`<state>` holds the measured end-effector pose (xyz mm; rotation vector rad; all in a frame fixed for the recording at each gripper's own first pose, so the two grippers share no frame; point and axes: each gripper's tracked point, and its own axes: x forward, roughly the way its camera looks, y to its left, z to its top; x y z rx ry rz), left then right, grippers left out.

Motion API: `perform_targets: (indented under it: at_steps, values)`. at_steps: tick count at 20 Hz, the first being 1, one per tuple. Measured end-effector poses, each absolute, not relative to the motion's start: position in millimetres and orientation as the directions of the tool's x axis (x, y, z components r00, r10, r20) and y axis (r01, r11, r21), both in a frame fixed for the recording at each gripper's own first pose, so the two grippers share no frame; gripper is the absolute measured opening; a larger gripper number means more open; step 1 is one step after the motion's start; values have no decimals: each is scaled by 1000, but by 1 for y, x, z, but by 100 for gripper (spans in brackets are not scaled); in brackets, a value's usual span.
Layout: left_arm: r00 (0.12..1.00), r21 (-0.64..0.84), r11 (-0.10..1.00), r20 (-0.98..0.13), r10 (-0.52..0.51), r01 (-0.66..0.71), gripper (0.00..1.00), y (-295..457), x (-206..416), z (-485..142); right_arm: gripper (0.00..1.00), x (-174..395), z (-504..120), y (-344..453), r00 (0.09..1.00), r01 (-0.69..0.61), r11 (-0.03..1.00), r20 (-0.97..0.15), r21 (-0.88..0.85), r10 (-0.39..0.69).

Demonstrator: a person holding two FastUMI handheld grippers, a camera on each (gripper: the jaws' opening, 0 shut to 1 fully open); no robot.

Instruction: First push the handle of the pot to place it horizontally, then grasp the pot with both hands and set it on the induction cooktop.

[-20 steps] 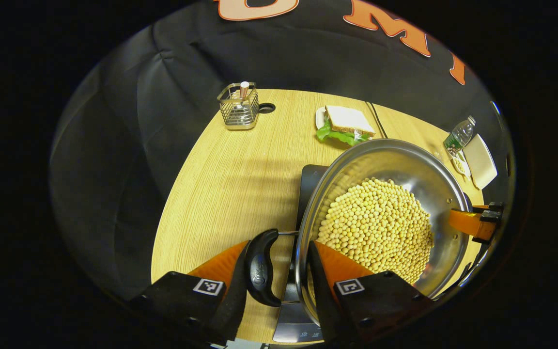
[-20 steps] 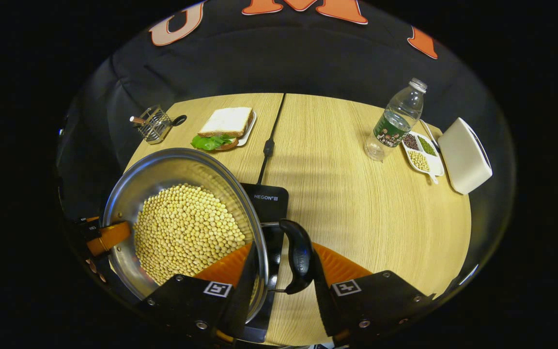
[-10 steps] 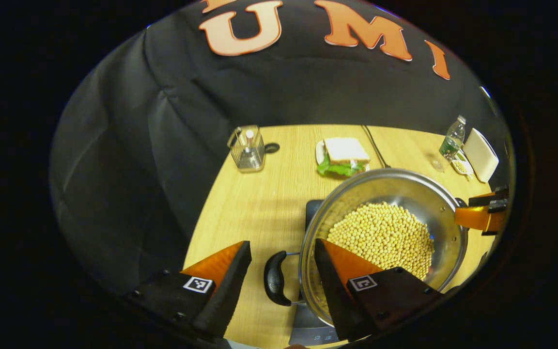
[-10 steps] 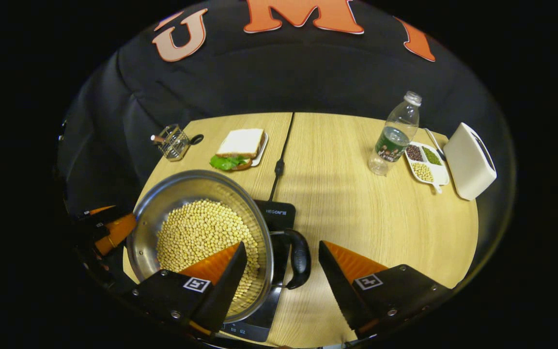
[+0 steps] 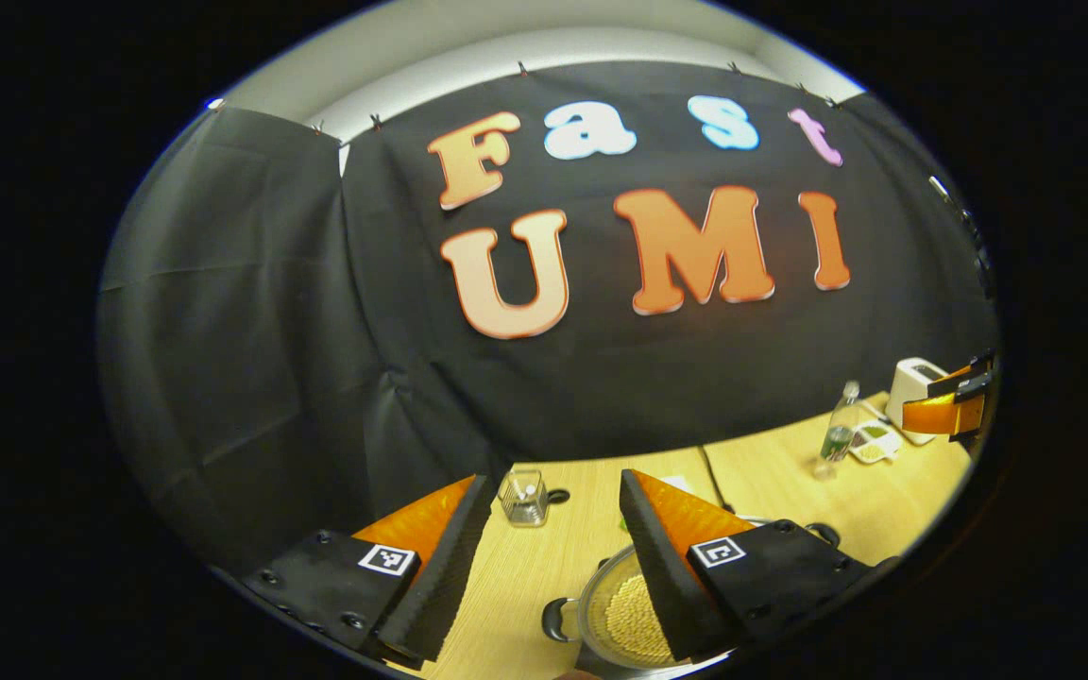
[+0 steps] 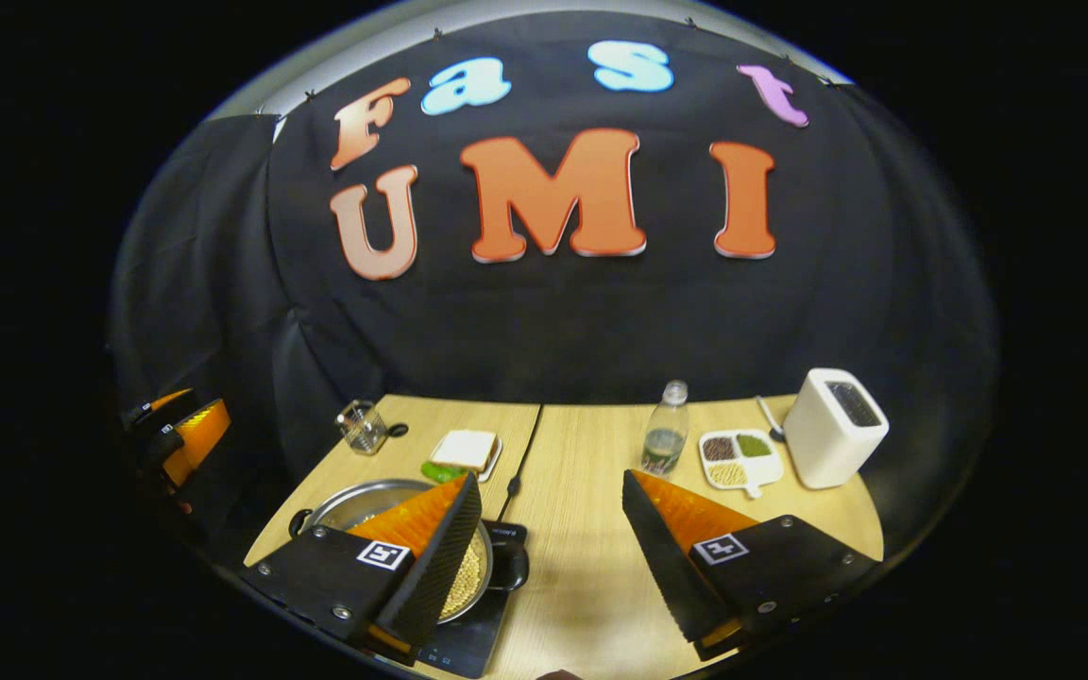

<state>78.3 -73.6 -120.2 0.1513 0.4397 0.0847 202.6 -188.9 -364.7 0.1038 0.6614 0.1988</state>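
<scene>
pot (image 6: 355, 505) on cooktop (image 6: 468, 642), both grippers open w/ room.

Free room and obstacles on the table (image 6: 591, 567). The pot (image 6: 355, 505) sits on the induction cooktop (image 6: 468, 642) at the near left, blocking that corner. A cord (image 6: 523, 453) runs from the cooktop to the far edge, dividing the surface. Left of it stand a wire holder (image 6: 362, 427) and a sandwich plate (image 6: 467, 451); right of it, along the far edge, a bottle (image 6: 666, 442), a divided dish (image 6: 738, 458) and a white box (image 6: 834, 427). The near right stretch of wood lies open. Both the left gripper (image 5: 544, 557) and the right gripper (image 6: 552, 548) hang above the table, jaws spread, touching nothing.
</scene>
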Motion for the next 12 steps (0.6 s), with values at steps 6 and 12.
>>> perform_targets:
  at_steps: [6, 12]
  values:
    - [985, 44, 994, -136, 108, -103, 96, -83, 61, 4, 94, 178, -234, -234, 944, -151, 987, -288, 56, 161]
    - [989, 11, 995, 106, 99, -101, 97, -84, 29, 91, 93, 135, -137, -272, 996, -92, 995, 3, -40, 92]
